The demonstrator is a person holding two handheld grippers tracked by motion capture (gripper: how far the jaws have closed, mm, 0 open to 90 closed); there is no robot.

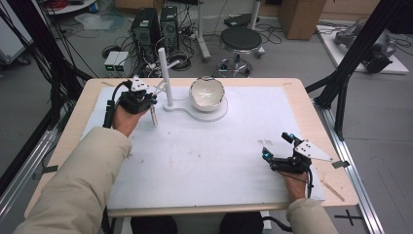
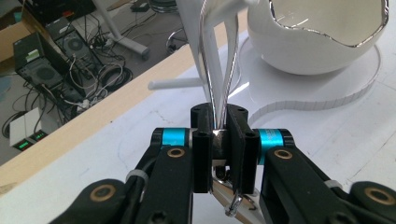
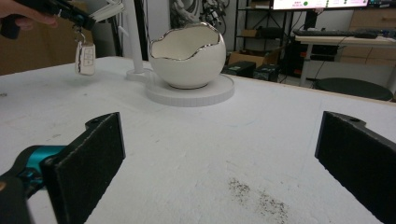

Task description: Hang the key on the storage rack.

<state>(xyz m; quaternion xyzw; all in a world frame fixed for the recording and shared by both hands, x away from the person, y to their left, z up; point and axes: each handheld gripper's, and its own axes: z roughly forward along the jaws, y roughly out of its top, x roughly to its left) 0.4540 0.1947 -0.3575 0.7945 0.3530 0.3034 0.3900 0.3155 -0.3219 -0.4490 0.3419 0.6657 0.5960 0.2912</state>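
My left gripper (image 1: pixel 148 100) (image 2: pixel 219 140) is shut on a silver key ring (image 2: pixel 215 70) at the back left, beside the white post (image 1: pixel 165 78) of a stand. The ring's long loop reaches up toward the post (image 2: pixel 194 28), above a short side peg (image 2: pixel 175 84). A car key fob (image 1: pixel 154 116) (image 3: pixel 85 58) hangs from the ring under the jaws, just above the mat. The right gripper view shows that left gripper (image 3: pixel 88 21) at its top left. My right gripper (image 1: pixel 278 146) (image 3: pixel 219 158) rests open near the front right with nothing between its pads.
A white egg-shaped bowl with a silver rim (image 1: pixel 207 94) (image 2: pixel 317 37) (image 3: pixel 189 56) sits on the stand's round base (image 1: pixel 221 113) (image 3: pixel 219 95), right of the post. A white mat (image 1: pixel 204 161) covers the wooden table. A stool and computers stand on the floor beyond.
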